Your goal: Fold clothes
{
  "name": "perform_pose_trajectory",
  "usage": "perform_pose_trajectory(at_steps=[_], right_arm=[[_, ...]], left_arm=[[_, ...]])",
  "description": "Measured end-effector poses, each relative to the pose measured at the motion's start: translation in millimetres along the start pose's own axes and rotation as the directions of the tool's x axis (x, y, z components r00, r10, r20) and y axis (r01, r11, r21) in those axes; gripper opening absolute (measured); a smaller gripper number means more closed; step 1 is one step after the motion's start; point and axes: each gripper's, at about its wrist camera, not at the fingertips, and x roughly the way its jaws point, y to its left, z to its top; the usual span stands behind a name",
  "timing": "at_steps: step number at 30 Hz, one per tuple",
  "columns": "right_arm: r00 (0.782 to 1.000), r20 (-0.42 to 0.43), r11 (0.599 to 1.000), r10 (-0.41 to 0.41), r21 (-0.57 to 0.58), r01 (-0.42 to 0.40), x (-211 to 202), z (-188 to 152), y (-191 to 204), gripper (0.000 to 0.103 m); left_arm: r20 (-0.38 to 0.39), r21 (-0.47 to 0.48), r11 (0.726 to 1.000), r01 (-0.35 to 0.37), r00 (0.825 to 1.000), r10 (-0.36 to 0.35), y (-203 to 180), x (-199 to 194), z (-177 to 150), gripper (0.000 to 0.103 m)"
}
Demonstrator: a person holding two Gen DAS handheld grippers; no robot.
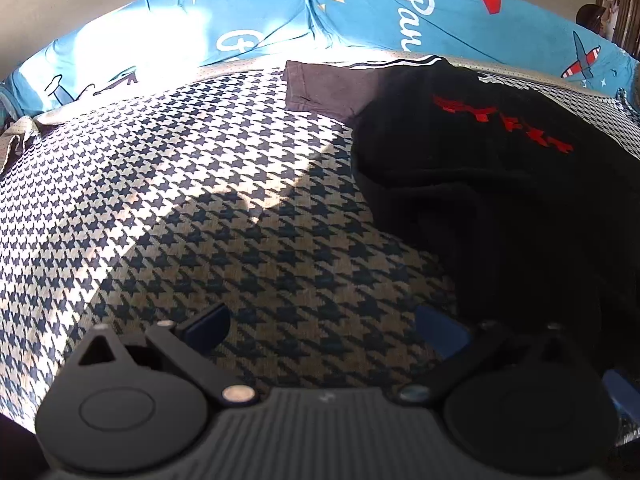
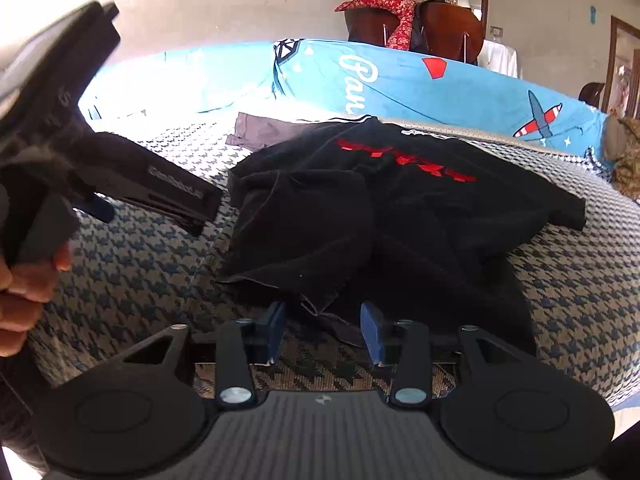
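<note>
A black T-shirt with red lettering (image 1: 500, 184) (image 2: 380, 208) lies crumpled on a houndstooth bedcover (image 1: 180, 200). A grey garment (image 1: 320, 88) (image 2: 264, 130) lies flat behind it, partly under the shirt. My left gripper (image 1: 324, 326) is open, hovering over the bedcover just left of the shirt, with nothing between its blue pads. My right gripper (image 2: 325, 330) is open at the shirt's near hem, and a corner of black cloth hangs between the pads without being pinched. The left gripper's body (image 2: 120, 176) shows at the left of the right wrist view, held by a hand (image 2: 24, 288).
A blue printed sheet (image 1: 440, 20) (image 2: 440, 84) is bunched along the far edge of the bed. Behind it stand brown chairs (image 2: 448, 28) draped with red cloth, a plaster wall and a doorway. Bare bedcover lies to the left of the shirt.
</note>
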Motion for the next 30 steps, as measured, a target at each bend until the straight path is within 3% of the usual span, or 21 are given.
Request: perform_pose_trajectory(at_steps=[6,12,21,25,30], right_arm=[[0.997,0.007,0.997,-0.083,0.009,0.083,15.8,6.0,3.8,0.041],[0.996,0.015,0.987,-0.091,0.131,0.088,24.1,22.4,-11.3,0.04],[0.991,0.061,0.942,-0.116,0.322,0.09,29.6,65.1,-53.4,0.04],[0.983,0.068,0.906,-0.171,0.402,0.13,39.4,82.0,-82.0,0.04],[0.972,-0.037,0.828,-0.232,0.516,0.218,60.7,79.5,-118.5,0.04]], left_arm=[[-0.013,-0.04,0.999,-0.024,1.0,0.023,14.3,3.3,0.8,0.103],[-0.022,-0.059,0.998,-0.037,0.999,0.035,23.2,3.7,0.9,0.103],[-0.037,-0.068,0.997,-0.035,0.999,0.032,20.4,5.0,0.4,0.103],[-0.042,-0.051,0.998,-0.025,0.999,0.023,14.9,7.7,0.0,0.103],[-0.055,-0.025,1.0,-0.016,0.998,0.015,6.8,10.9,-1.4,0.103]])
